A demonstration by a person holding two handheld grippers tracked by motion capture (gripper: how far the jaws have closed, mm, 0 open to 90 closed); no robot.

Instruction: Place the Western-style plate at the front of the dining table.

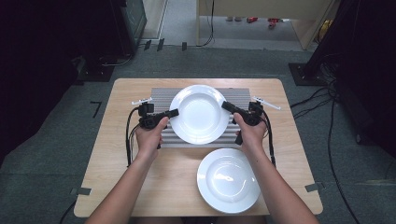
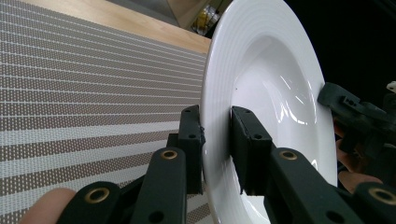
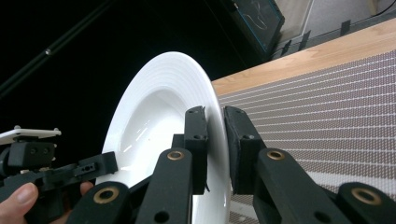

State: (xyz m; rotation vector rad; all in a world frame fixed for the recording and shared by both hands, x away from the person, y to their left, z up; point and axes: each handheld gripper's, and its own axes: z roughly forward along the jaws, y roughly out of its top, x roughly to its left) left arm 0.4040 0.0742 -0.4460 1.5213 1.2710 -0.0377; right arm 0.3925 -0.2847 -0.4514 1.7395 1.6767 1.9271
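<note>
A white deep plate (image 1: 198, 113) hovers over the striped grey placemat (image 1: 161, 95) at the table's far middle, held from both sides. My left gripper (image 1: 173, 112) is shut on its left rim, my right gripper (image 1: 226, 106) on its right rim. In the left gripper view the jaws clamp the plate's rim (image 2: 215, 116), with the other gripper (image 2: 355, 109) across the bowl. In the right gripper view the jaws pinch the plate's rim (image 3: 215, 119), and the left gripper (image 3: 100, 163) shows beyond. A second white plate (image 1: 228, 180) lies flat on the table near the front.
The wooden table (image 1: 112, 154) has bare wood left of the front plate. The placemat (image 2: 84, 93) spreads under the lifted plate. Cables trail from both grippers along the forearms. Dark equipment and floor cables (image 1: 327, 93) surround the table.
</note>
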